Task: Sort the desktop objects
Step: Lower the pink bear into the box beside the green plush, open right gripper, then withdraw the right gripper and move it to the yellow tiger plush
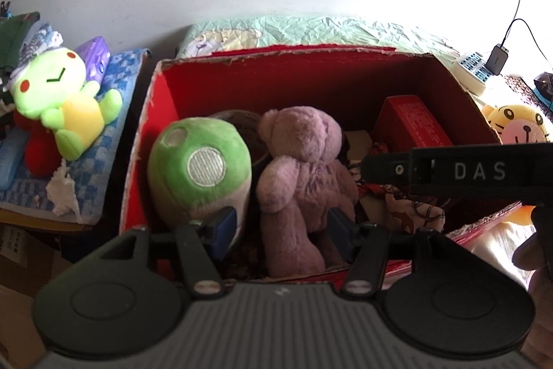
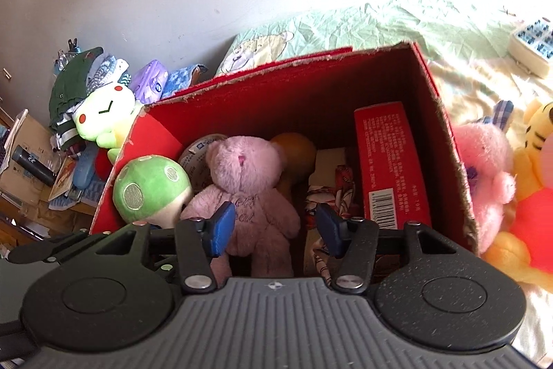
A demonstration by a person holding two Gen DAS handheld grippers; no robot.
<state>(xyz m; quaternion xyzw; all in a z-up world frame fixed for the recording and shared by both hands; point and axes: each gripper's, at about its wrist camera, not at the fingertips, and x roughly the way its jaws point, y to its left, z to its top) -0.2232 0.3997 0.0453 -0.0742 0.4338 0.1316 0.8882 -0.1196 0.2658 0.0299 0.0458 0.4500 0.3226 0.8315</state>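
Note:
A red cardboard box [image 1: 162, 92] stands open on the bed, and both grippers hang over its near edge. Inside it a mauve plush bear [image 1: 304, 168] sits upright beside a green mushroom plush [image 1: 197, 161]. My left gripper [image 1: 281, 230] is open, its blue pads on either side of the bear's legs, the left pad apart from it. My right gripper [image 2: 274, 229] is also open around the bear [image 2: 245, 189], with a gap at the right pad. A red carton [image 2: 387, 161] and a patterned cloth [image 2: 338, 196] lie to the right in the box [image 2: 439, 127]. A black bar marked DAS [image 1: 456, 173] crosses the box's right side.
Left of the box, a lime frog plush [image 1: 65, 102] lies on a blue checked cloth [image 1: 114, 82]. To the right sit a pink plush [image 2: 487, 175] and a yellow tiger plush [image 2: 539, 161]. A power strip [image 2: 532, 44] lies on the green sheet [image 2: 345, 23] behind. The wall is close behind.

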